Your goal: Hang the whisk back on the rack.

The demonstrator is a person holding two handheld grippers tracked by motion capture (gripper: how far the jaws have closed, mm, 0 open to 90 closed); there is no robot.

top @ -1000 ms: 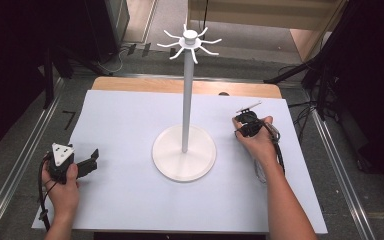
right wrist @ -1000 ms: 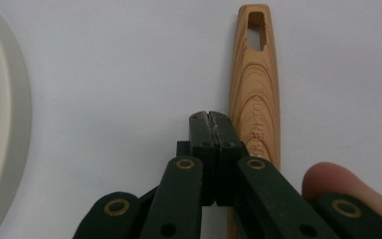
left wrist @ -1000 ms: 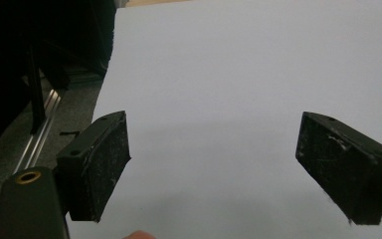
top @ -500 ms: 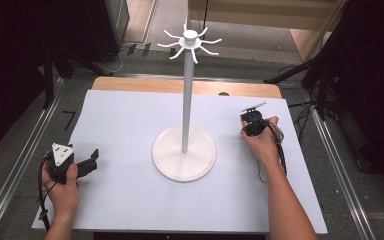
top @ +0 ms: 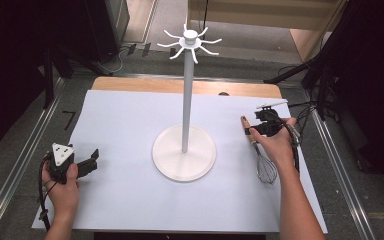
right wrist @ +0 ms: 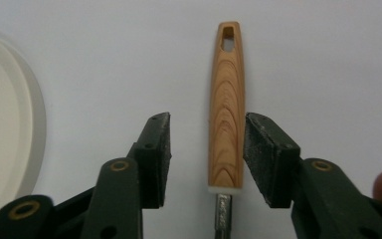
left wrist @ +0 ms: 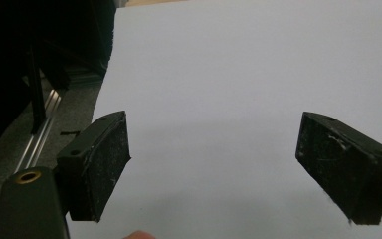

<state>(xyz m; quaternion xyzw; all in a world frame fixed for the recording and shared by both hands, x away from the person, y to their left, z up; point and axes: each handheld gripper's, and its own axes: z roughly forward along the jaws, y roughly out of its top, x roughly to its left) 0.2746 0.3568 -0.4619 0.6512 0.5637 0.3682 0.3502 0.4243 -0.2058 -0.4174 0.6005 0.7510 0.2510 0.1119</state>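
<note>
A whisk (top: 266, 171) with a wooden handle (right wrist: 226, 109) lies flat on the white table sheet (top: 130, 125), right of a tall white stand (top: 185, 100) topped with hooks. My right gripper (top: 254, 129) is down at the handle and open (right wrist: 206, 154). Its jaws stand on either side of the wood: the right pad (right wrist: 263, 154) is almost against it, while the left pad (right wrist: 156, 157) stands well clear. My left gripper (top: 87, 164) rests near the table's left front, jaws wide open (left wrist: 214, 164) over bare sheet.
The stand's round white base (top: 184, 152) sits mid-table, and its rim (right wrist: 10, 124) shows left of my right jaws. A metal rail and dark floor (left wrist: 40, 134) run past the table's left edge. Cables (top: 300, 112) lie at the right rear.
My right hand and gripper have shifted slightly rightward along the whisk handle. The left gripper has stayed put.
</note>
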